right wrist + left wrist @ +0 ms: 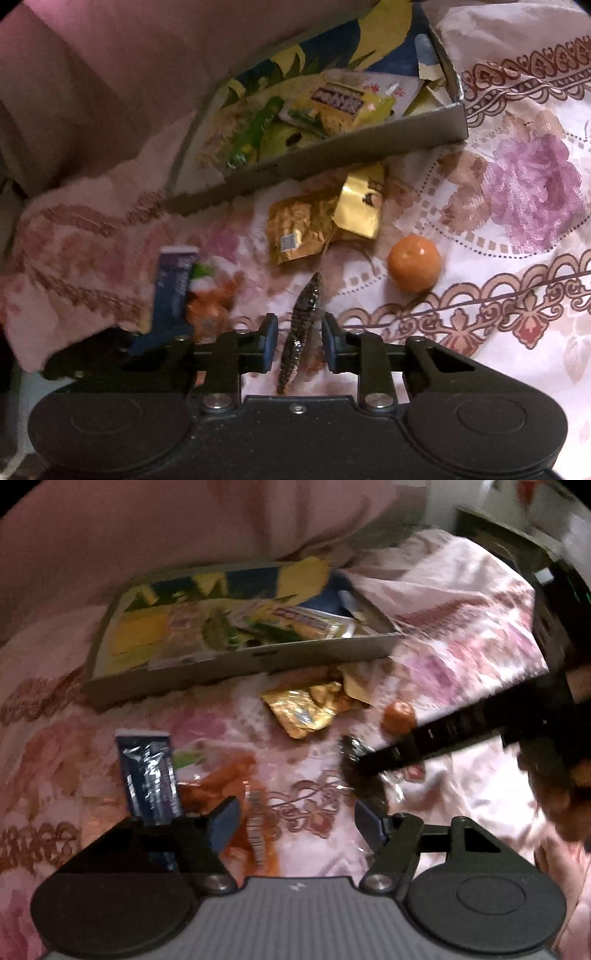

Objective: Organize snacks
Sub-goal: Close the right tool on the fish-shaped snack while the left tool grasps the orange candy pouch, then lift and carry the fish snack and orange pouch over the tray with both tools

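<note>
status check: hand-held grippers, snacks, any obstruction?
Left hand-held gripper open, empty. Right hand-held gripper straddles dark snack packet, pads not touching. Box part-filled. Nothing blocking.

So the whole lot sits on a bed covered with a pink floral bedspread point(524, 192), purple roses and brown scrollwork borders all over it. At the back there's a shallow grey cardboard box point(332, 155) lying flat on the fabric, stuffed with yellow and green snack packets. Just in front of the box is a crumpled gold foil wrapper point(295, 229) with a second gold packet point(360, 206) overlapping it. To the right of those, a small orange point(413, 262) rests on its own. Over on the left lie a dark blue snack bar point(147, 771) and, right beside it, an orange packet point(221, 786). Both views are a bit blurry.
</note>
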Demonstrator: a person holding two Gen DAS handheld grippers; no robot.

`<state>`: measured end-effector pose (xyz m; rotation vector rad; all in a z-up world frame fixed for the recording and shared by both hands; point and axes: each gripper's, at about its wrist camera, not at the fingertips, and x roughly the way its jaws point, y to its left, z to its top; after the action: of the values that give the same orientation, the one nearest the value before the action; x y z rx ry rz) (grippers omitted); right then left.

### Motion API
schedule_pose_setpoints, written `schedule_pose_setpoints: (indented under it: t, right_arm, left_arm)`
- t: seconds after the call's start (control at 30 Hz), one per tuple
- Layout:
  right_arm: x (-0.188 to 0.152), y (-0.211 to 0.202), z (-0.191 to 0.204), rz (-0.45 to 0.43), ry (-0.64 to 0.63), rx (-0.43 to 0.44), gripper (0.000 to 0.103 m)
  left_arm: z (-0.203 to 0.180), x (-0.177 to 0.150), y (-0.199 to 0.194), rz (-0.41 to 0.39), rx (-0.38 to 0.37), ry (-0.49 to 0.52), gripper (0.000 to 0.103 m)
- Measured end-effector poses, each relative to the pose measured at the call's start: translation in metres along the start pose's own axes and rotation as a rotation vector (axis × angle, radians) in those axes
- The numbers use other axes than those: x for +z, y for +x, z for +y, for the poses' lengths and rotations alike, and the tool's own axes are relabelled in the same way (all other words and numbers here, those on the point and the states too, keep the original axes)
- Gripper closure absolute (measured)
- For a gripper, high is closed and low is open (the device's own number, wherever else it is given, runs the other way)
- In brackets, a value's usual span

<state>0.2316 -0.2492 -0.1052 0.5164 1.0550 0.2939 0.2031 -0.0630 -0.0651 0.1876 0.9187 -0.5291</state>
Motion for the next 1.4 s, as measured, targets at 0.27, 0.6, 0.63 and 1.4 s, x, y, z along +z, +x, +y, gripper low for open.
schedule_pose_setpoints:
  t: [0.27, 0.6, 0.63, 1.4]
  right_arm:
    - [-0.005, 0.013, 0.002, 0.061, 0.01, 0.053, 0.074]
    - [-0.015, 0.026, 0.014, 0.061, -0.104, -0.036, 0.082]
    - [-0.014, 0.027, 0.013, 0.061, -0.099, -0.036, 0.082]
    - [-0.031, -0.005, 0.031, -0.051, -0.192, -0.081, 0.092]
  left_arm:
    - [0.03, 0.001, 0.012, 0.062, 0.098, -0.163, 0.038]
    - [0.028, 0.0, 0.026, 0.1, 0.09, -0.114, 0.029]
    - [0.027, 0.001, 0.027, 0.101, 0.091, -0.114, 0.029]
    - [0.036, -0.003, -0.001, 0.03, 0.06, -0.383, 0.069]
